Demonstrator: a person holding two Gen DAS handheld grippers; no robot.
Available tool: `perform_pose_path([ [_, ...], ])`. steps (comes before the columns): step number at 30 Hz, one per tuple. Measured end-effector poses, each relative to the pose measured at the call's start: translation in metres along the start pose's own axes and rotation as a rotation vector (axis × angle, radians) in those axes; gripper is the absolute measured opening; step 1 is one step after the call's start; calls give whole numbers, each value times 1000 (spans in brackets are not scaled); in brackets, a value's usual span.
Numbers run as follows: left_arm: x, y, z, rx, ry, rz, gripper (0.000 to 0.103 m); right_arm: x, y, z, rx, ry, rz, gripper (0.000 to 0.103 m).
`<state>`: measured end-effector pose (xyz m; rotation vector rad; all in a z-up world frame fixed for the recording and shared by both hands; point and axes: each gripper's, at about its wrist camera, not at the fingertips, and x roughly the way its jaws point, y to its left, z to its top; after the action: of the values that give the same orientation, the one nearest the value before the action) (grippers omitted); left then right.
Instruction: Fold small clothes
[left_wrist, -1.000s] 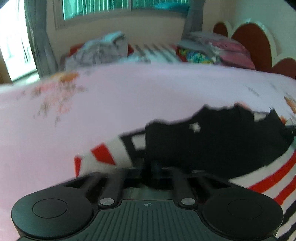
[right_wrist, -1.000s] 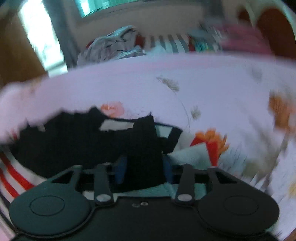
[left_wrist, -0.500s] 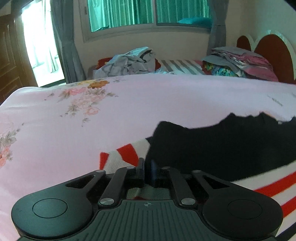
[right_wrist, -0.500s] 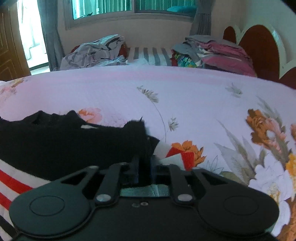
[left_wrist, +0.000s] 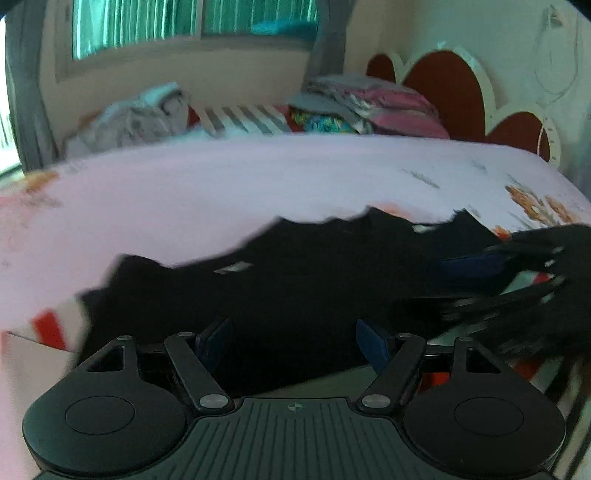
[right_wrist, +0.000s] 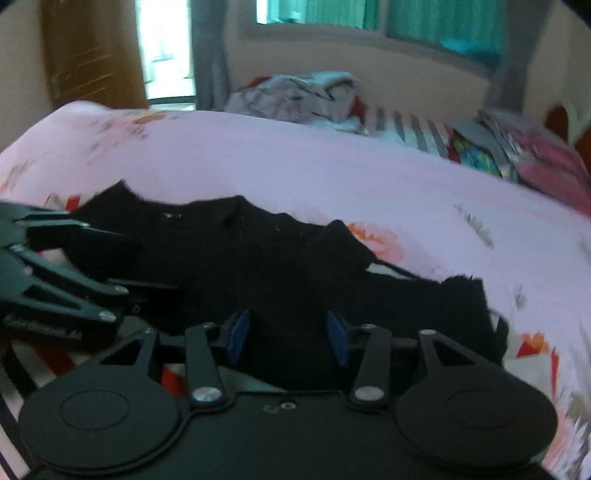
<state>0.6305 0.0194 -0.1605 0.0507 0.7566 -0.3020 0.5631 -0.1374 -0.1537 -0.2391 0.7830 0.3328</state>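
black knitted fabric fills the middle of the left wrist view: small black garment with red-and-white striped parts (left_wrist: 314, 280), spread flat on pink floral bedsheet (left_wrist: 221, 184), striped sleeve poking out at the left edge. left gripper (left_wrist: 291, 341) hovering low over the near hem, jaws opening, blue pads (left_wrist: 371, 345) wide apart with dark cloth below and between them but nothing pinched. right gripper (left_wrist: 491, 280) visible at the right edge, blurred, over the garment's other side. heaps of loose clothes (left_wrist: 140, 118) and folded stack of pink and grey laundry (left_wrist: 369, 107) far back by the red heart-shaped headboard (left_wrist: 443, 81). over to the right wrist view: same garment (right_wrist: 277, 266) lying across the sheet (right_wrist: 332, 166), ragged upper edge, striped corner at the far right. right gripper (right_wrist: 286, 336) with jaws opening, blue pads (right_wrist: 238, 334) parted over the black cloth, not pressing on it. left gripper (right_wrist: 92, 258) at the left edge, fingers spread. likely light, soft and limp, no stiffness to hold a shape, so apt to sag and bunch if lifted from one point; knit probably grippy rather than slippery, not fragile. best taken at two matching points on an edge or corner, pinching through both layers.
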Motion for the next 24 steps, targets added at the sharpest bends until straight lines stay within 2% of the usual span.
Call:
perform_pose_path([
  [2, -12, 26, -12, -3, -29, 125, 73, -9, -26, -9, 26, 1, -88, 50],
  [3, -18, 44, -21, -40, -42, 147, 73, -14, -47, -18, 77, 9, -134, 50],
  [5, -27, 66, -34, -105, -60, 93, 73, -22, -72, -29, 143, 7, -156, 47],
  [6, -29, 64, -35, -82, -55, 95, 73, -24, -76, -31, 162, 5, -146, 46],
  [8, -27, 55, -34, -24, -41, 128, 73, -23, -71, -29, 156, 9, -170, 46],
  [11, -34, 51, -30, -50, -42, 166, 73, -31, -58, -27, 171, -7, -208, 45],
  [12, -42, 42, -26, -51, -56, 174, 73, -39, -51, -25, 182, -36, -192, 45],
  [14, -52, 23, -21, -45, -93, 115, 73, -51, -36, -24, 177, -71, -128, 45],
  [16, -51, -2, -21, -32, -85, 46, 73, -56, -5, -23, 119, -80, -61, 46],
  [18, -45, -25, -24, -23, -56, 25, 73, -53, 18, -23, 77, -67, 1, 46],
  [19, -42, -33, -27, -16, -42, 22, 73, -51, 25, -24, 65, -54, 14, 47],
  [20, -38, -39, -30, -11, -22, 40, 73, -47, 30, -26, 54, -34, 5, 42],
  [24, -47, -25, -46, -13, -19, 67, 74, -51, 17, -37, 47, -1, -13, 47],
])
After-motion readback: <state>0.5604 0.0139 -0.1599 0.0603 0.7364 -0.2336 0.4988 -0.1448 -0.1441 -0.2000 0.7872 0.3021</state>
